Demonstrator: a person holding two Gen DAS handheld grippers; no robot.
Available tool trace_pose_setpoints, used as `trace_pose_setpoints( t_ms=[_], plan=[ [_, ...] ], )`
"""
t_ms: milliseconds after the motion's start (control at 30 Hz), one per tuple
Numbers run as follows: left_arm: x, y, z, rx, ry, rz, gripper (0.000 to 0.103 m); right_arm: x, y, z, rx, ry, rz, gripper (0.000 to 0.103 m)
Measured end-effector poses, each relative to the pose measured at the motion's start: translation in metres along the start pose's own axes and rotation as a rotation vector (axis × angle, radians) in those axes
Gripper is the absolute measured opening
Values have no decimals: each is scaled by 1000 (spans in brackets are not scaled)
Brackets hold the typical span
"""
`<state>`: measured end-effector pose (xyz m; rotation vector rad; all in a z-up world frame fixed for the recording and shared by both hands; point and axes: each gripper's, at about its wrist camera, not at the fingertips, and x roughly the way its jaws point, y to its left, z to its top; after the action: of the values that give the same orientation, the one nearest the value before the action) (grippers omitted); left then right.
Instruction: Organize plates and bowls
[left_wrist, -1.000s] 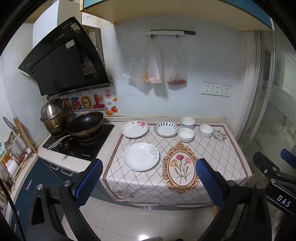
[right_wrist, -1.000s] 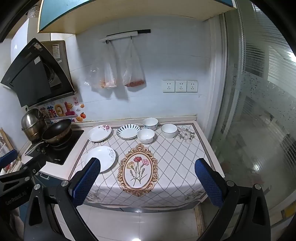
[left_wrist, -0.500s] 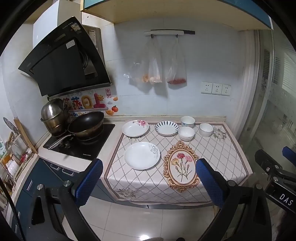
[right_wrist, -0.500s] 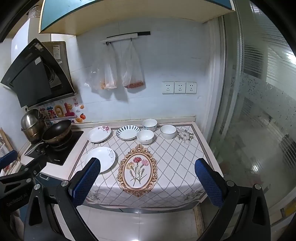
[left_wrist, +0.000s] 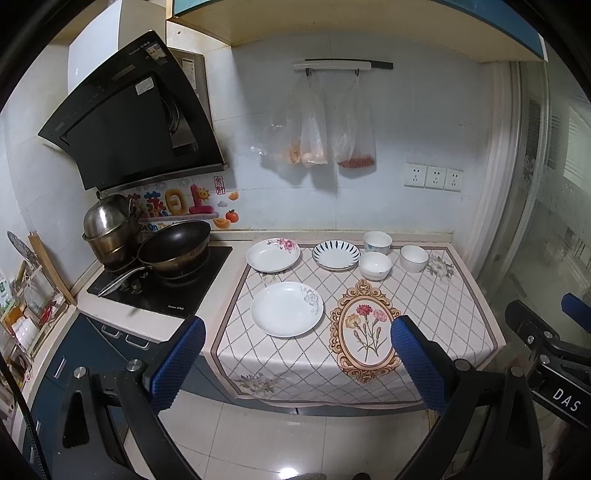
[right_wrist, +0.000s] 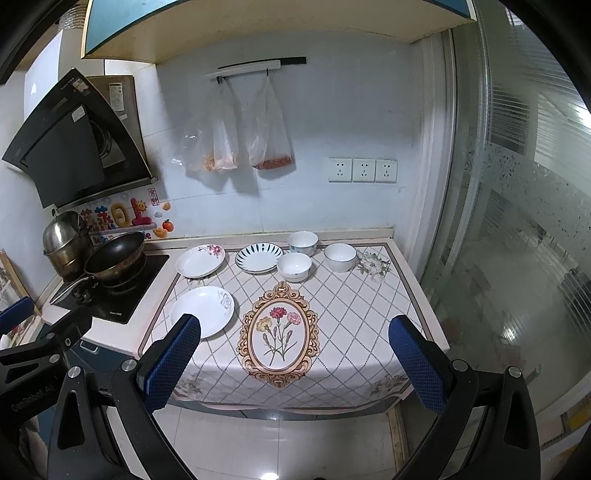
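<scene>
Three plates lie on the patterned cloth: a white plate (left_wrist: 286, 308) at the front left, a pink-flowered plate (left_wrist: 272, 254) behind it, and a blue-striped plate (left_wrist: 335, 254) beside that. Three white bowls stand at the back: one (left_wrist: 376, 242) by the wall, one (left_wrist: 375, 265) in front of it, one (left_wrist: 413, 257) to the right. My left gripper (left_wrist: 297, 363) is open and empty, held off the counter's front edge. My right gripper (right_wrist: 295, 363) is open and empty too, also well short of the counter. The plates show in the right wrist view as well, the white plate (right_wrist: 208, 310) nearest.
A black wok (left_wrist: 173, 249) and a steel pot (left_wrist: 109, 229) sit on the black cooktop (left_wrist: 162, 288) left of the cloth. Plastic bags (left_wrist: 317, 129) hang on the wall above the dishes. A glass sliding door (right_wrist: 517, 221) bounds the counter's right side.
Both grippers have drawn back slightly from the counter, so the dishes look a little farther away. Nothing on the counter has moved.
</scene>
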<state>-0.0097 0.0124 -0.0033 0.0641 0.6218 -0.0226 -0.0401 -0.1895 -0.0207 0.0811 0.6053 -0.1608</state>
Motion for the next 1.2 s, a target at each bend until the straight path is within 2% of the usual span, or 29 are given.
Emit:
trace_pose_setpoints(
  t_ms=[333, 1200],
  plan=[
    [-8, 6, 2, 4, -30, -2, 103, -11, 3, 2, 1, -28, -3, 103],
    [-10, 4, 2, -5, -39, -1, 103, -14, 3, -4, 6, -29, -3, 103]
  ],
)
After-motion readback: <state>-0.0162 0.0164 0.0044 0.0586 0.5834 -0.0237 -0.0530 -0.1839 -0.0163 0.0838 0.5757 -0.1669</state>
